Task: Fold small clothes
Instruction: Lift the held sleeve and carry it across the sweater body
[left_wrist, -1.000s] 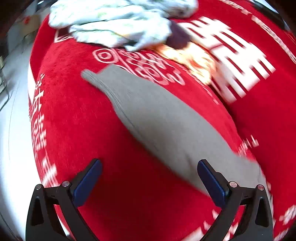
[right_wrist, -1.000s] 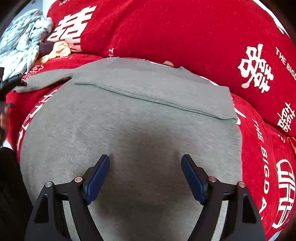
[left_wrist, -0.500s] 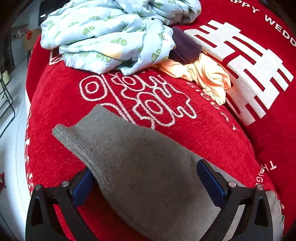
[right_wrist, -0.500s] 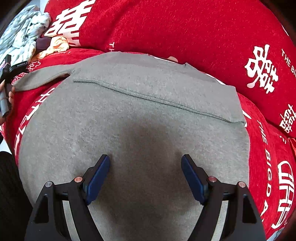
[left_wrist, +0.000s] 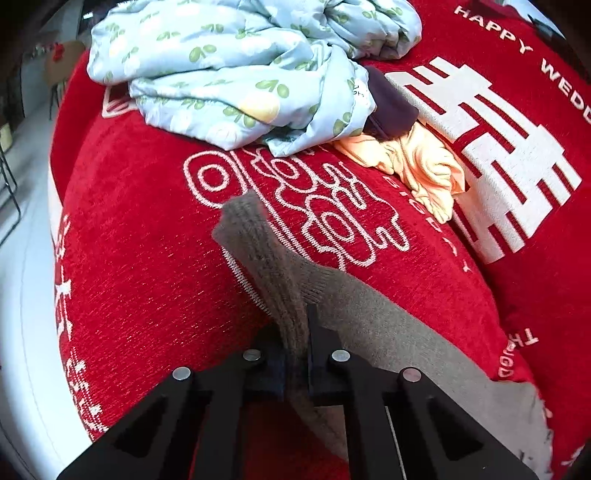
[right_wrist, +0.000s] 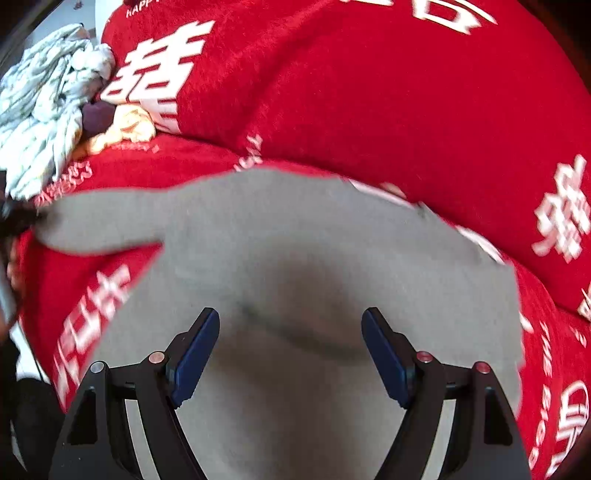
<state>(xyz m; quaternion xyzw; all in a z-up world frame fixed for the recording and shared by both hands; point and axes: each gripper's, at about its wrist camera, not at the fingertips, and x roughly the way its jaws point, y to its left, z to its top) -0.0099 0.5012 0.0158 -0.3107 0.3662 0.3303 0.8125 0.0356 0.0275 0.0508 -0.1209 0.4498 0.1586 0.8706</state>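
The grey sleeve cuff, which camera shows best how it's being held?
The left wrist view. There the left gripper is shut on the grey sleeve cuff, whose ribbed knit rises sharp and close between the fingers. The right wrist view shows the sleeve only as a blurred strip at the far left edge, its grip hidden.

Right-wrist view motion-blurred; grey sweater (right_wrist: 295, 258) cut off by bottom edge.

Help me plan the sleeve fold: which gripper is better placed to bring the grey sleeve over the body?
Left. The left gripper is shut on the grey sleeve; the right gripper hangs open above the sweater body.
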